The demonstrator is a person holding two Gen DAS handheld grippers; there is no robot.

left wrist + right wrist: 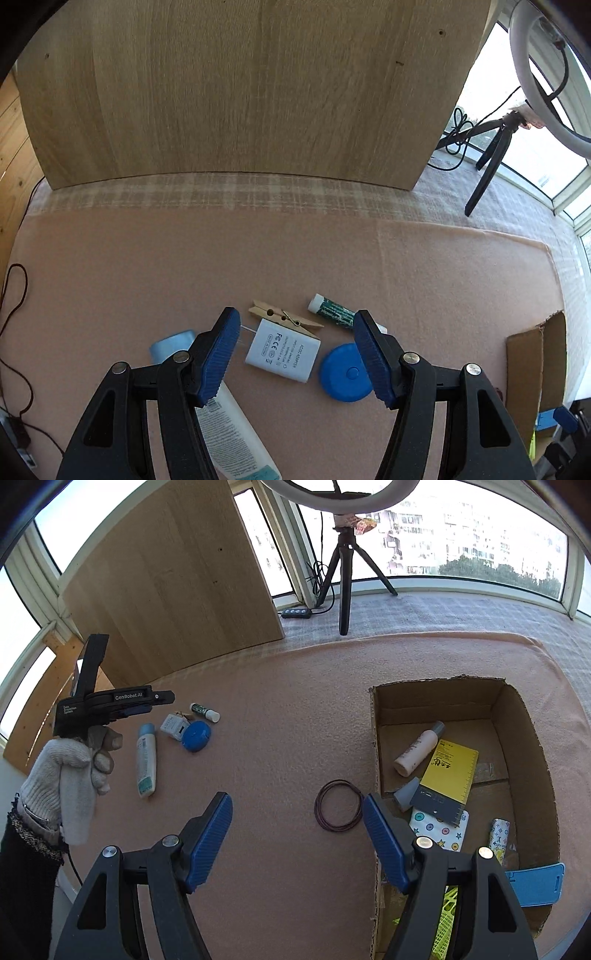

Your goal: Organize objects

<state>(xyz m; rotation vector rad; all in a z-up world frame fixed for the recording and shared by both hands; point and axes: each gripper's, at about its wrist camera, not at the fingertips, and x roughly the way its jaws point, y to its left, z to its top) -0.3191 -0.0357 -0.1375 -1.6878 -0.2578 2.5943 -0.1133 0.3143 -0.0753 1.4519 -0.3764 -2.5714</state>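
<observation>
My left gripper (295, 321) is open and empty, hovering over a cluster on the pink cloth: a white power adapter (282, 350), a wooden clothespin (284, 317), a blue round tape measure (345, 373), a green-white lip balm tube (332, 310) and a white lotion tube with a blue cap (229, 428). The right wrist view shows the same cluster: adapter (173, 727), tape measure (196, 736), lip balm (204, 711), lotion tube (146, 760). My right gripper (297, 805) is open and empty above the cloth, beside a dark wire ring (338, 805) and the cardboard box (532, 746).
The box holds a cream bottle (419, 747), a yellow booklet (448, 771), a patterned pouch (439, 829), a blue phone case (535, 882) and other items. A wooden board (170, 590) and a ring-light tripod (345, 572) stand at the back by the windows.
</observation>
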